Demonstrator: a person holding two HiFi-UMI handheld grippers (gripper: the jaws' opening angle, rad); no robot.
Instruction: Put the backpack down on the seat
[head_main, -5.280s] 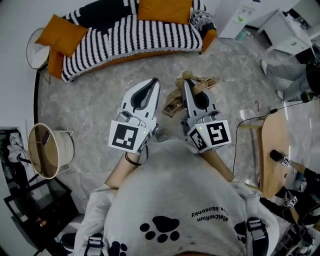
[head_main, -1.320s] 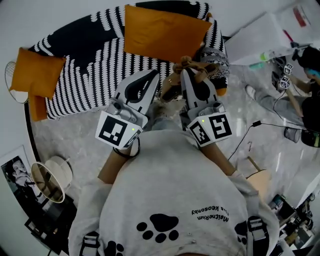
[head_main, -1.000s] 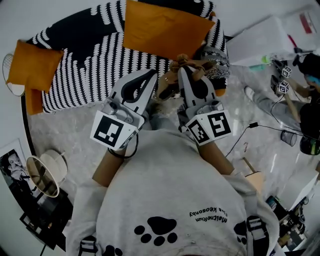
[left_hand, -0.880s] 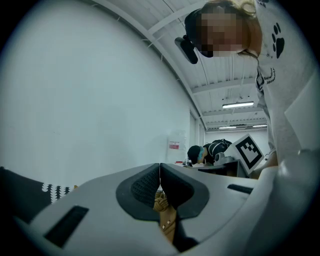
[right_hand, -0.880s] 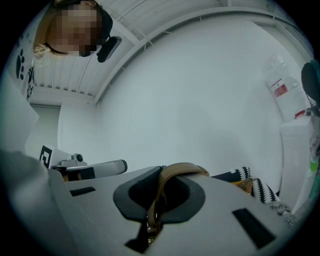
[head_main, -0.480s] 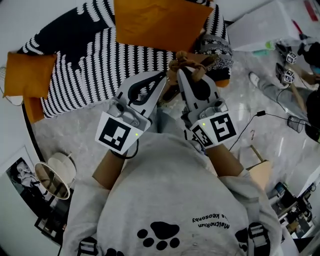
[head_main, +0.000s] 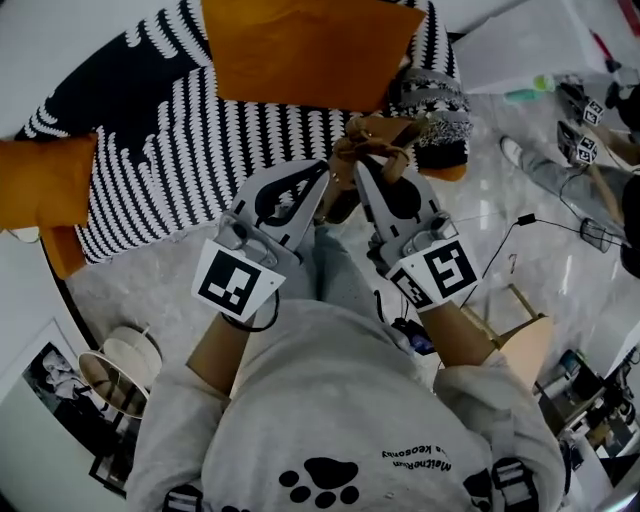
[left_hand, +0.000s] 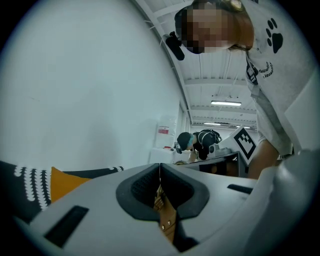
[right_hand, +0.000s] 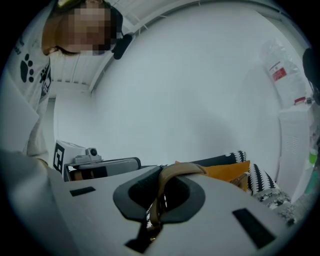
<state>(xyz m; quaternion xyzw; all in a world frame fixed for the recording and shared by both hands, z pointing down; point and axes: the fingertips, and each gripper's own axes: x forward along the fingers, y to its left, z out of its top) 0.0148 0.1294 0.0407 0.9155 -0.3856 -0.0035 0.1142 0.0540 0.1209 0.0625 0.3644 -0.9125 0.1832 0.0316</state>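
While left gripper (head_main: 322, 175) and right gripper (head_main: 360, 168) each clamp one backpack (head_main: 385, 135) strap (right_hand: 175, 172), two cushions (head_main: 300, 50) lie at twelve and nine o'clock on one sofa (head_main: 180, 150).

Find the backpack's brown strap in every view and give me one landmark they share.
Head view: upper middle, brown strap in front of the striped sofa.
Left gripper view: bottom middle, pinched in the shut jaws of the left gripper.
Right gripper view: lower middle, looped over the shut jaws of the right gripper.
Shared landmark: the orange cushion.
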